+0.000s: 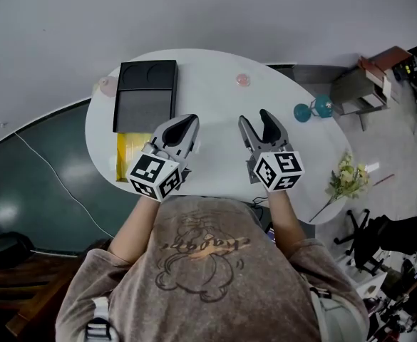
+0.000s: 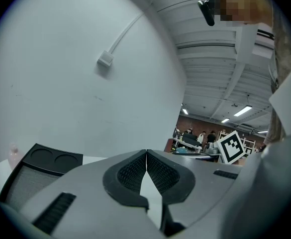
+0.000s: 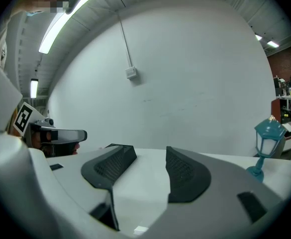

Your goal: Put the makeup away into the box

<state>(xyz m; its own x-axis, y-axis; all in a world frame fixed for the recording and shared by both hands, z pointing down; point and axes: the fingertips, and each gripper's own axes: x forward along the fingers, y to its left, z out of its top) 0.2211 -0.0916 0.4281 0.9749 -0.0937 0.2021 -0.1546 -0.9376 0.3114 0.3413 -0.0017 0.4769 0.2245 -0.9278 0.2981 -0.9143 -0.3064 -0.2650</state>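
A black box (image 1: 145, 95) lies open at the back left of the white oval table (image 1: 215, 98), with two round recesses in its far half; the left gripper view shows the box (image 2: 41, 168) too. Two small pink makeup items rest on the table, one (image 1: 243, 80) at the far middle and one (image 1: 107, 85) beside the box's far left corner. My left gripper (image 1: 192, 120) hovers just right of the box, its jaws shut tip to tip (image 2: 146, 153) on nothing. My right gripper (image 1: 254, 120) stands open over the table's middle, and only bare table shows between its jaws (image 3: 150, 156).
A yellow flat thing (image 1: 131, 155) lies at the box's near end. A teal lantern (image 1: 311, 109) stands at the table's right, seen also in the right gripper view (image 3: 268, 138). White flowers (image 1: 348, 177) lie at the right edge. A wall stands behind the table.
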